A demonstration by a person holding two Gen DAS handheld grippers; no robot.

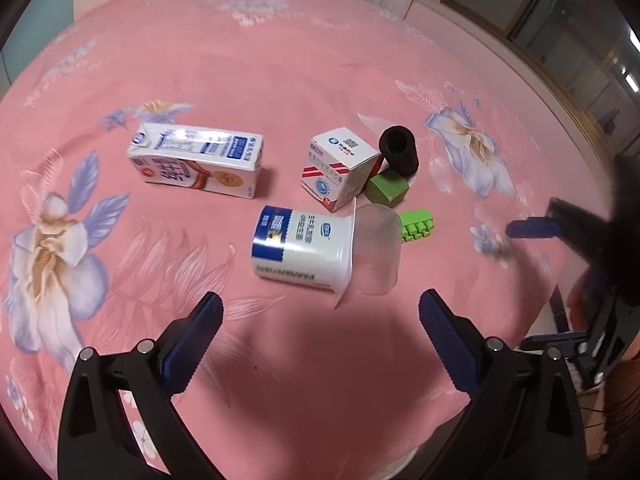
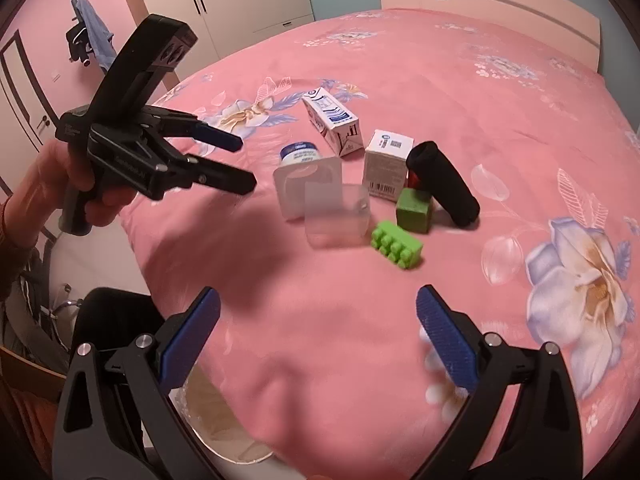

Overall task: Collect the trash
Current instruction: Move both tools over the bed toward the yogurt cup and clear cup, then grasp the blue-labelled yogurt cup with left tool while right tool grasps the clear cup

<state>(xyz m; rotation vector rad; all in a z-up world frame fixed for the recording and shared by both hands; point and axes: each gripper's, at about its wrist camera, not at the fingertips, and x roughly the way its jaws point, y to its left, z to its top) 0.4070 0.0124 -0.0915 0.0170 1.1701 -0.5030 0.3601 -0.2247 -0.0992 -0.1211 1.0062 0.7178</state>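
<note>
On a pink floral bed [image 2: 400, 60], a milk carton [image 2: 334, 122], yogurt cup [image 2: 298, 160], small box [image 2: 386, 166], black roll [image 2: 444, 182] and green blocks [image 2: 396, 244] cluster together; both grippers hover spread wide near the bed's edge.

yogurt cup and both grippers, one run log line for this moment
left gripper: open, empty | right gripper: open, empty | yogurt cup: on its side on bedspread, ungrasped | milk carton: lying flat

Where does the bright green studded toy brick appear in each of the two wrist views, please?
Left wrist view: the green studded brick sits right of centre, just right of the clear cup.
Right wrist view: the brick lies near centre, right of the same clear cup.
Shared landmark: the dark green cube directly behind it in both.
</note>
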